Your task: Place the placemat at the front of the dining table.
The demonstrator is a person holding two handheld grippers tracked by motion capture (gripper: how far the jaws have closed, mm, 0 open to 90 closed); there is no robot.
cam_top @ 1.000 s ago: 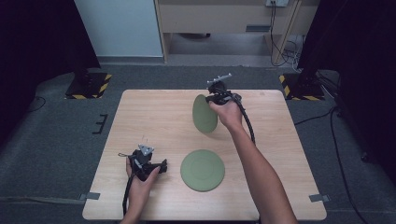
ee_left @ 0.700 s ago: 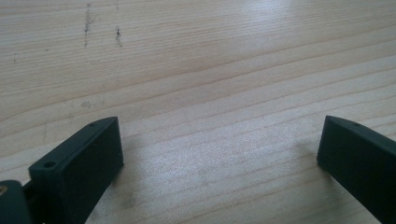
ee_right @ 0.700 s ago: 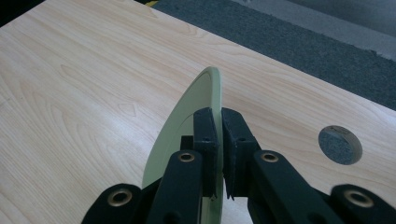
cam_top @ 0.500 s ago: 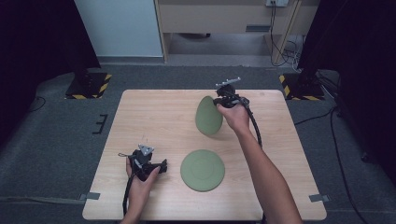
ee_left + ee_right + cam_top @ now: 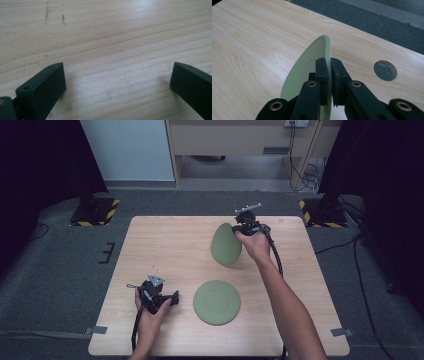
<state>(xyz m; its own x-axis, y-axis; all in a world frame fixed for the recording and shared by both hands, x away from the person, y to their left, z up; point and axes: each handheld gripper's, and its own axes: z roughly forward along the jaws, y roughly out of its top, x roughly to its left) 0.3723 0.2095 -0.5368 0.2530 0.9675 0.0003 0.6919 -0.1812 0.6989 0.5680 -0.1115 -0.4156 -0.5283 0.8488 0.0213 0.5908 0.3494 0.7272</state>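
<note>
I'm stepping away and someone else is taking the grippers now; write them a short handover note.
Right gripper: shut on the rim of the tilted green plate, held on edge over the far side of the table.
Left gripper: open, holding nothing, low over bare wood at the near left.
Second green plate: flat at the near middle.
Done: one plate picked up.
Left: probably setting it down, perhaps on the flat plate.

Held plate (image 5: 308,67) — bottom edge cut off.

Overhead cam; gripper cams close on table (image 5: 175,245)
</note>
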